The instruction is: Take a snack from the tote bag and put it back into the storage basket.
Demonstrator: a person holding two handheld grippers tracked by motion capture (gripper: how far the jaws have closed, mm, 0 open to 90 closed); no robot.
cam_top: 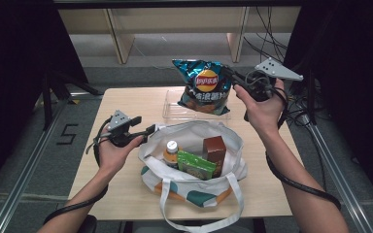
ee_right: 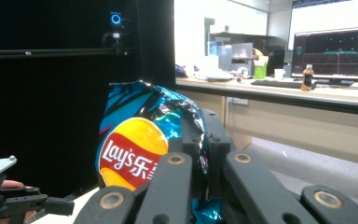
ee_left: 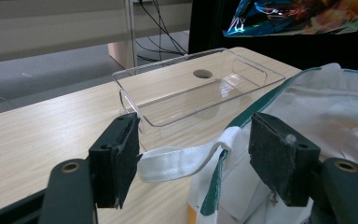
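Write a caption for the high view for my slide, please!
Right gripper lifts a chip bag above the clear tray; left gripper holds open the tote bag.

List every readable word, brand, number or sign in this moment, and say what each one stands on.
"Lay's", followed by Chinese characters: on the red and yellow logo of the chip bag.
"5": marked on the floor left of the table.
Large white characters lower on the chip bag: too blurred to read.
Labels on the bottle, green packet and brown box in the tote bag: too small to read.
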